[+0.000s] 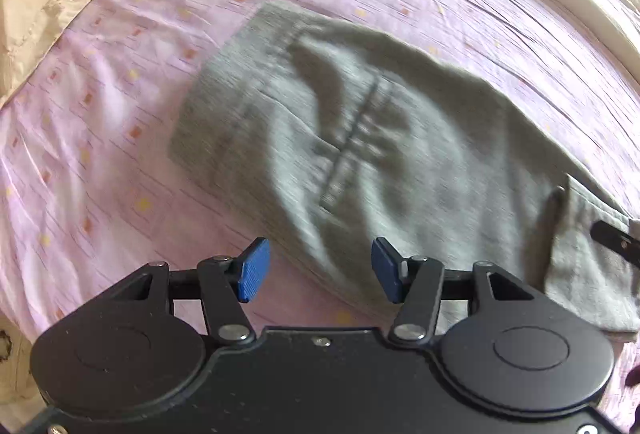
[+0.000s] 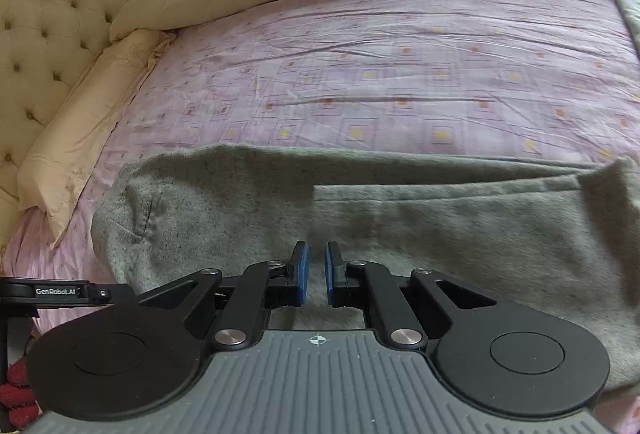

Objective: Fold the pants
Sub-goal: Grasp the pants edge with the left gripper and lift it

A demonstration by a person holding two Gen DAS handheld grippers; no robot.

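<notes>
1. Grey fleece pants (image 1: 360, 137), folded into a thick bundle, lying on the pink patterned bed sheet (image 1: 120, 113); blurred in the left wrist view.
2. Left claw (image 1: 320, 270): blue pads spread wide apart, empty, hovering over the near edge of the pants.
3. Right claw (image 2: 316, 270): pads nearly together with a narrow gap, low over the grey cloth (image 2: 440, 226); whether pinching any fabric, cannot tell.
4. Beige pillow (image 2: 80, 137) and tufted cream headboard (image 2: 52, 13) beyond, apart from the pants.
</notes>
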